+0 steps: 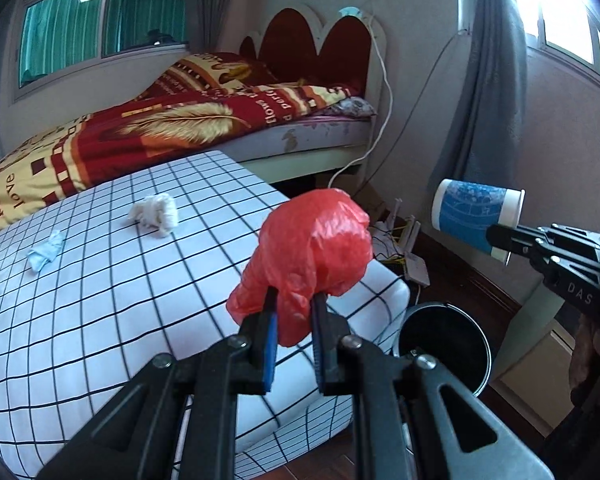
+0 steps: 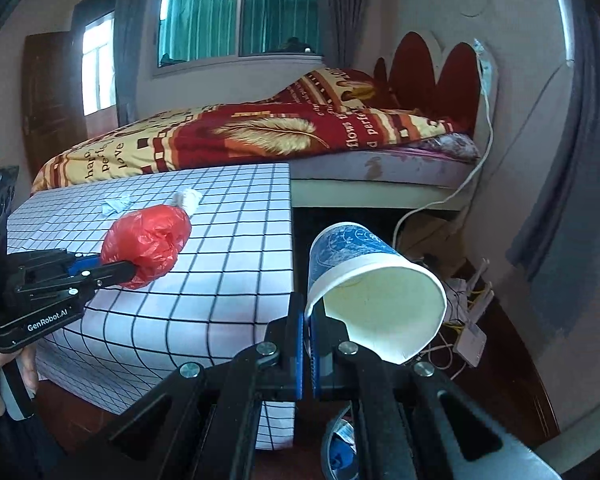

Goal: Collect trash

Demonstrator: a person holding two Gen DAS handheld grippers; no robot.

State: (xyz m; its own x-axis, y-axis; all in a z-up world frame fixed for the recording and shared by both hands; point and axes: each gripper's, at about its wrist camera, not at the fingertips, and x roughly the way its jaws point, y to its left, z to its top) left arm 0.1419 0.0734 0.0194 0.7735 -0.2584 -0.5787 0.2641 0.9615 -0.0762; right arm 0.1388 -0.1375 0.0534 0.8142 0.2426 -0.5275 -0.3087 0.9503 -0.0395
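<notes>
One bed (image 1: 172, 128) under a red-and-gold quilt at the back; in front, one table (image 1: 100, 280) in a white, black-gridded cloth. Beside the table's corner on the floor, one dark round bin (image 1: 448, 344), mouth up. Two grippers aloft. Left gripper (image 1: 294, 300) clamped on one crumpled red plastic bag (image 1: 312, 256), held above the table's near corner, bag's bulk rising beyond the fingertips. Right gripper (image 2: 309, 312) pinched tight on the rim of one blue-and-white paper cup (image 2: 364, 276), held off the table's edge above the floor; cup tipped on its side, long axis roughly level, open mouth toward the right wrist camera, base away toward the bed. Two scraps left on the cloth, just apart: one white tissue wad (image 1: 156, 214), one smaller pale-blue scrap (image 1: 46, 254).
</notes>
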